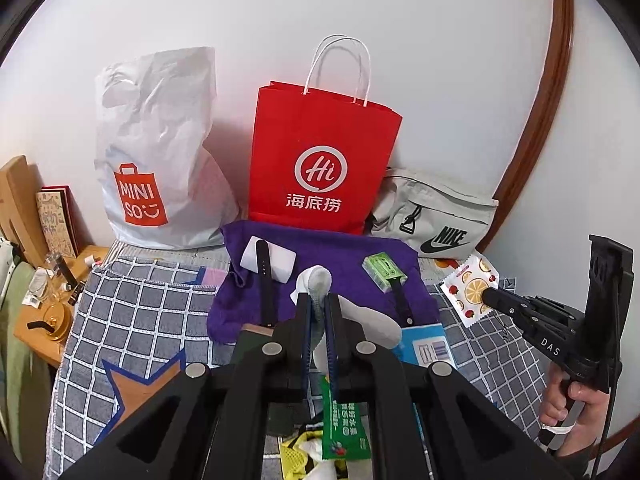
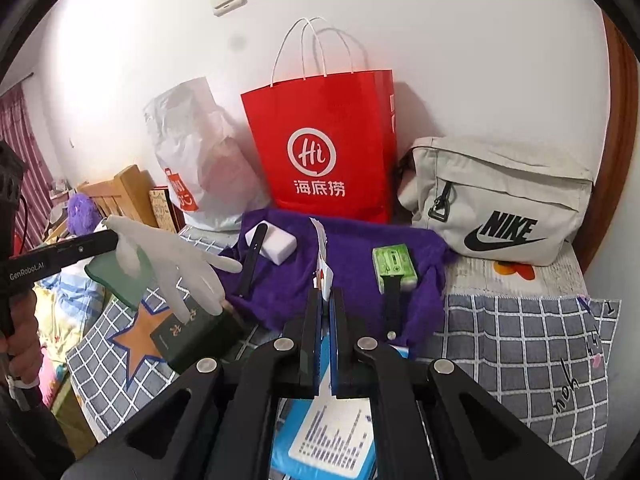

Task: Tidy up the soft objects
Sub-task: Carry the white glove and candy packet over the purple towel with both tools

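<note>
My left gripper is shut on a white and grey glove, held above the bed; in the right wrist view the glove hangs from it at the left. My right gripper is shut on a fruit-print packet, seen edge-on; in the left wrist view the packet shows at the right. A purple towel lies ahead with a white block and a green box on it, each beside a black strap.
A red Hi paper bag, a white Miniso bag and a grey Nike pouch stand against the wall. A dark booklet, a blue packet and a green sachet lie on the checked blanket. A cluttered wooden side table is at the left.
</note>
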`<state>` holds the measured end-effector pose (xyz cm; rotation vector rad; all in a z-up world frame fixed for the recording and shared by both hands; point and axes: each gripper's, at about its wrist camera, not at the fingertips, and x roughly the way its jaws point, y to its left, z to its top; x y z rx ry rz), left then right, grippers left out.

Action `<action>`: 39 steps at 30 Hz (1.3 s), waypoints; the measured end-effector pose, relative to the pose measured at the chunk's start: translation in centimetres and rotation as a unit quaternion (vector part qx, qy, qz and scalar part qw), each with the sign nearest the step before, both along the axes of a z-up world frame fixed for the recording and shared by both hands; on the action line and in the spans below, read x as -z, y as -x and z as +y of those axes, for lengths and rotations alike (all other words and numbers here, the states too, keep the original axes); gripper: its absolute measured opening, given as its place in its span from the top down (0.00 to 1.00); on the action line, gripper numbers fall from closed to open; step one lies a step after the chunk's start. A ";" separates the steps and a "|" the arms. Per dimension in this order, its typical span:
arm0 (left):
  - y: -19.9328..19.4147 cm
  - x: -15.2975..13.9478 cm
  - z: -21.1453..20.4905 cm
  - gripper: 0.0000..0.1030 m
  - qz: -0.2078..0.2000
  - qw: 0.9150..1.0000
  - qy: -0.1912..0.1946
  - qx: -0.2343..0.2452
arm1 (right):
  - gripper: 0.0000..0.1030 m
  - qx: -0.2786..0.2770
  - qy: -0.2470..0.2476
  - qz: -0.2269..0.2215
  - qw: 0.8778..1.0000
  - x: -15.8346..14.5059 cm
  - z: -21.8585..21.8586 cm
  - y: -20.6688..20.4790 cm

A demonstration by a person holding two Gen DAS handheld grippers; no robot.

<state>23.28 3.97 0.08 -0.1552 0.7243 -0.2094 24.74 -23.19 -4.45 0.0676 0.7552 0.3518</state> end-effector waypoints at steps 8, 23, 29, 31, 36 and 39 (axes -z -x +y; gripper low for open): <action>-2.5 0.7 0.1 0.93 0.010 1.000 -0.005 -0.003 | 0.97 0.003 -0.007 0.008 1.000 0.8 0.5 -2.9; -8.0 2.0 -2.2 0.93 0.022 0.999 -0.017 0.021 | 0.97 0.003 -0.012 0.022 1.000 2.5 0.9 -8.6; -9.7 2.7 -3.6 0.93 0.027 0.999 -0.021 0.036 | 0.97 -0.002 -0.020 0.036 0.999 4.1 0.9 -10.7; -10.3 3.0 -4.0 0.93 0.029 0.999 -0.022 0.040 | 0.97 -0.004 -0.023 0.041 0.999 4.7 0.9 -11.1; -11.8 4.0 -4.9 0.93 0.036 0.998 -0.023 0.053 | 0.97 -0.008 -0.030 0.065 0.997 6.6 0.8 -12.2; -12.7 4.7 -5.0 0.93 0.040 0.997 -0.018 0.057 | 0.97 -0.009 -0.034 0.077 0.996 7.4 0.5 -12.8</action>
